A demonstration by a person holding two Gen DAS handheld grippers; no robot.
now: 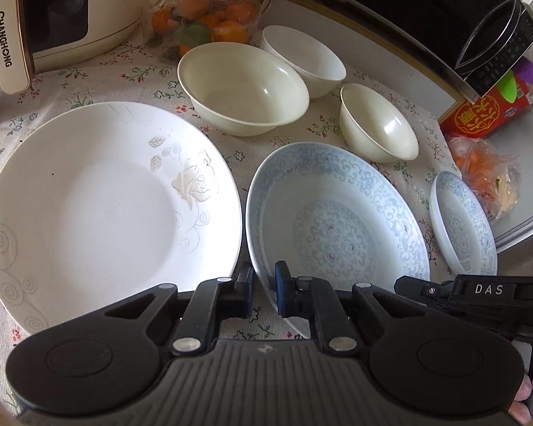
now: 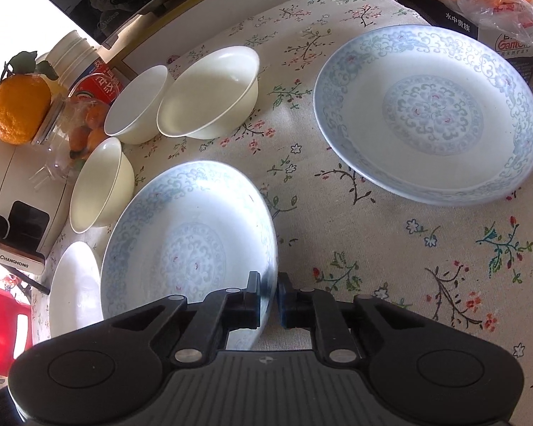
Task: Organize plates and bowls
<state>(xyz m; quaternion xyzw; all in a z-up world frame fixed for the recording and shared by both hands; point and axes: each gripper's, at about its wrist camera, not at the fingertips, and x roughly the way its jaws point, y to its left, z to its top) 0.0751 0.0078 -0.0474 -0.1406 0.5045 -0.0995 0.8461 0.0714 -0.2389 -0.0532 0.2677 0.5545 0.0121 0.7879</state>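
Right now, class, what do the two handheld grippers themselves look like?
Both the left gripper and right gripper are matte black, with a ribbed grey centre panel, round side discs, silver rivets and one blue-padded finger. White letters "DAS" show in the left view.

left gripper point(image 1: 264, 294) clamps blue patterned plate point(image 1: 337, 220) rim.

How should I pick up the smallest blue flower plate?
Pinch the raised rim of the small blue plate on its near edge, coming in low from the front. It is shallow and lies flat on the cloth, so only the upturned edge offers something to grip. A bag of oranges sits close behind it.
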